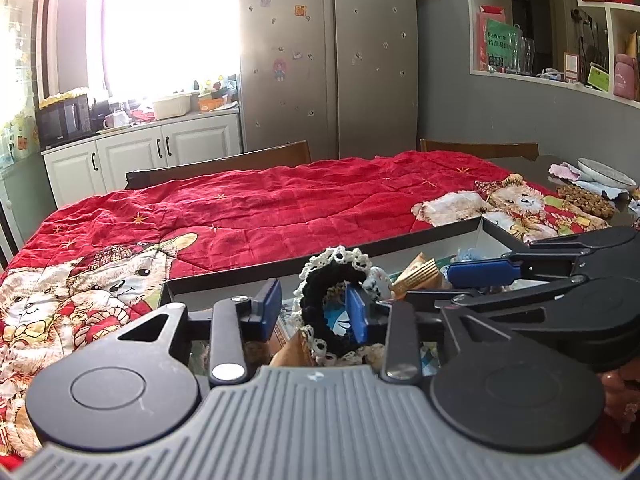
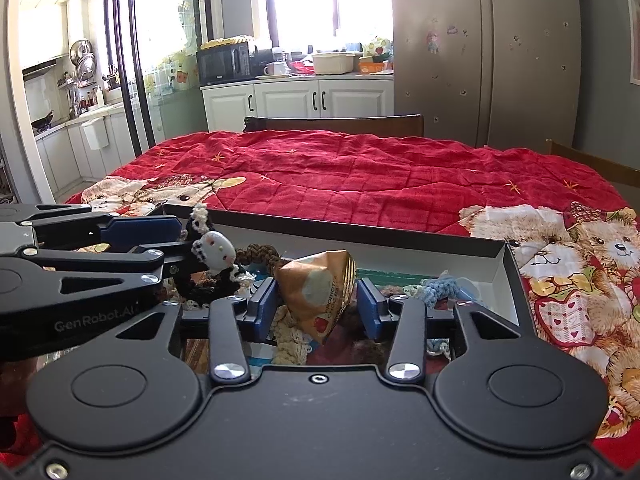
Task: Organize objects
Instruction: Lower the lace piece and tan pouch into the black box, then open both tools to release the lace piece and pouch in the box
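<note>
Both jaws spread, pinching nothing: left gripper (image 1: 314,312) around black scrunchie (image 1: 340,300), right gripper (image 2: 316,306) around gold wrapper (image 2: 320,284). Lift w/o snagging, keep items inside box (image 2: 400,242).

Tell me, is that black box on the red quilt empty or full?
Fairly full. The box holds a jumble: a gold snack packet, a black lace-edged scrunchie, a blue crocheted piece and more, covering most of its floor.
</note>
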The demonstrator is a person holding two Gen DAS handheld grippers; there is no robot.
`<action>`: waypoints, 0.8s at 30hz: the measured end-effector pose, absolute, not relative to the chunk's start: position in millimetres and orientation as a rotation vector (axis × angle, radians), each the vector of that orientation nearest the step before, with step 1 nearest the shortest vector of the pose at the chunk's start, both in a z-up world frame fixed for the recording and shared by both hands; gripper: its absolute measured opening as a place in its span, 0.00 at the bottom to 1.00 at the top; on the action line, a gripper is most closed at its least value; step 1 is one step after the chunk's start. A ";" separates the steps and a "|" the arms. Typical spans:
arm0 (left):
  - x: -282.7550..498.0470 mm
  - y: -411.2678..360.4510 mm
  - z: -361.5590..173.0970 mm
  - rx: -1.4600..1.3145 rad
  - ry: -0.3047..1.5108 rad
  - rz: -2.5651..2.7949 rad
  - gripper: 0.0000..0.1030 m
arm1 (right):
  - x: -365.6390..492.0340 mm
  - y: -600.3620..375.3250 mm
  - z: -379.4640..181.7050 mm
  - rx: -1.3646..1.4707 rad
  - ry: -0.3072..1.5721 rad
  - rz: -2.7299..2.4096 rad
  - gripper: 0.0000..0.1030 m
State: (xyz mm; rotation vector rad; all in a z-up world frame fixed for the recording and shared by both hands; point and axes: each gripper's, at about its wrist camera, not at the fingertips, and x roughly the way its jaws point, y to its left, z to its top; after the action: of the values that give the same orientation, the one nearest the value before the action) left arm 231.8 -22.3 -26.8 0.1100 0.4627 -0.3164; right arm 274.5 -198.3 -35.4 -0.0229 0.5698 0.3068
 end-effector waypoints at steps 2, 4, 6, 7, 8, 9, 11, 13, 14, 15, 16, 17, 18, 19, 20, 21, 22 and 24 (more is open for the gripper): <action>231.3 -21.1 -25.8 0.104 0.459 -0.313 0.54 | 273.3 -199.1 -34.3 -0.020 0.565 0.306 0.42; 230.5 -19.7 -24.8 0.096 0.453 -0.310 0.56 | 271.9 -199.8 -33.1 -0.017 0.558 0.303 0.44; 230.0 -18.4 -23.7 0.088 0.447 -0.307 0.57 | 270.7 -201.4 -31.4 -0.012 0.551 0.300 0.46; 229.7 -17.9 -23.2 0.085 0.446 -0.307 0.57 | 270.5 -202.2 -30.9 -0.008 0.549 0.298 0.47; 229.2 -17.9 -22.6 0.083 0.444 -0.307 0.58 | 270.2 -202.9 -30.3 -0.006 0.547 0.297 0.47; 228.9 -17.8 -22.2 0.082 0.444 -0.308 0.58 | 270.0 -203.5 -29.8 -0.003 0.545 0.295 0.48; 228.2 -17.4 -21.6 0.079 0.441 -0.308 0.59 | 268.5 -204.8 -28.1 0.001 0.540 0.293 0.48; 226.8 -16.6 -20.3 0.075 0.437 -0.306 0.61 | 265.5 -205.5 -26.2 0.002 0.533 0.291 0.50; 225.9 -15.8 -19.6 0.072 0.435 -0.306 0.62 | 264.2 -205.8 -25.0 0.003 0.529 0.289 0.50; 224.7 -14.9 -18.3 0.068 0.431 -0.305 0.63 | 263.3 -205.9 -23.9 0.003 0.524 0.289 0.51; 223.4 -14.1 -17.2 0.064 0.428 -0.304 0.64 | 261.9 -206.1 -22.4 0.003 0.519 0.288 0.52; 221.9 -13.6 -16.0 0.061 0.424 -0.305 0.64 | 260.8 -206.0 -20.7 0.002 0.515 0.287 0.52; 220.8 -13.2 -15.1 0.058 0.420 -0.307 0.66 | 259.5 -206.4 -19.5 0.003 0.511 0.286 0.53; 219.5 -12.9 -14.1 0.057 0.416 -0.308 0.67 | 257.9 -207.0 -18.5 0.005 0.507 0.286 0.53; 218.5 -12.8 -13.4 0.058 0.414 -0.309 0.67 | 256.9 -207.4 -17.5 0.008 0.505 0.286 0.53; 217.1 -13.3 -12.1 0.059 0.411 -0.310 0.67 | 256.2 -208.0 -16.8 0.010 0.503 0.285 0.53; 216.2 -13.6 -11.3 0.062 0.409 -0.312 0.68 | 255.2 -208.3 -16.0 0.011 0.502 0.284 0.53; 214.4 -14.1 -9.8 0.064 0.404 -0.310 0.70 | 254.8 -209.3 -14.6 0.014 0.501 0.283 0.54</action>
State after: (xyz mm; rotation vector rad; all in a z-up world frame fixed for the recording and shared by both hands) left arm 214.4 -14.1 -9.8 0.0640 0.4042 -0.3099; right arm 254.8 -209.3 -14.6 0.0137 0.5011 0.2827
